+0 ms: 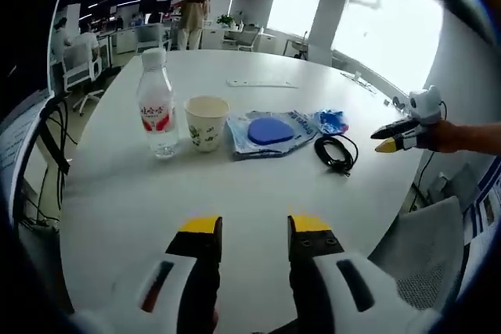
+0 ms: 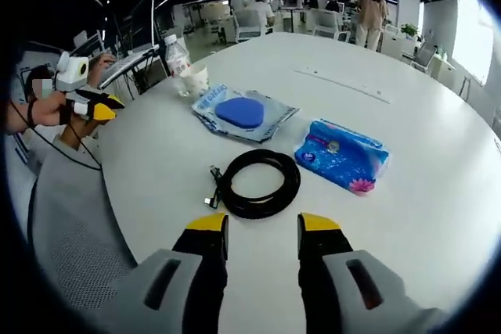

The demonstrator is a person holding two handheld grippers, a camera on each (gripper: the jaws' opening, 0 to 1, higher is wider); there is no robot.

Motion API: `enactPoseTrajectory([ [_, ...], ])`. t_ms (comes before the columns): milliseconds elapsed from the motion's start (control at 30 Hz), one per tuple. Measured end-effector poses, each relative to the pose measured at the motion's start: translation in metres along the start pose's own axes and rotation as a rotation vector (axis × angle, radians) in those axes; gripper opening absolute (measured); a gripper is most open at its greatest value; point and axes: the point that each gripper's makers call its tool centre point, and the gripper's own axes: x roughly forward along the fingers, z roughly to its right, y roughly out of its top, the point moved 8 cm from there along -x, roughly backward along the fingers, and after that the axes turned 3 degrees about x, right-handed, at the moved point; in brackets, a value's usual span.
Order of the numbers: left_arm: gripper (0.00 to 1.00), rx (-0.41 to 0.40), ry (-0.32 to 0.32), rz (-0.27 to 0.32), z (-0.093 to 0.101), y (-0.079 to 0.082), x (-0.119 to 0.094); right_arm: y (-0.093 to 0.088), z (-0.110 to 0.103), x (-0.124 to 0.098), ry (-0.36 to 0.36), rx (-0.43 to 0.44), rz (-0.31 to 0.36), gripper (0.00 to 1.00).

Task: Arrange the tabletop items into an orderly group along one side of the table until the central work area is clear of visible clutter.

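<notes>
Since both claws, the left gripper (image 1: 252,234) and right gripper (image 2: 262,231), hang spread and empty, a clumsy grab at the coiled cable (image 2: 256,182) just beside the tissue pack (image 2: 343,156) could uncoil it across the table (image 2: 438,193).

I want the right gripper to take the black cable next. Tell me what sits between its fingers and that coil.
Nothing visible does. In the right gripper view the coiled black cable lies on bare white table just ahead of the open right gripper. The blue tissue pack sits beside the coil, the blue pad beyond it.

Both grippers (image 1: 254,228) (image 2: 262,224) have white bodies and black fingers (image 1: 200,263) tipped in yellow.
</notes>
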Motion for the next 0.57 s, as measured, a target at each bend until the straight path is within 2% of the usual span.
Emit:
enactPoseTrajectory([
  [567,0.34,0.01,0.001,-0.015,-0.0008,-0.0032,0.0025,-0.0063,0.0006,0.0016,0.008,-0.006,-0.027,0.35],
])
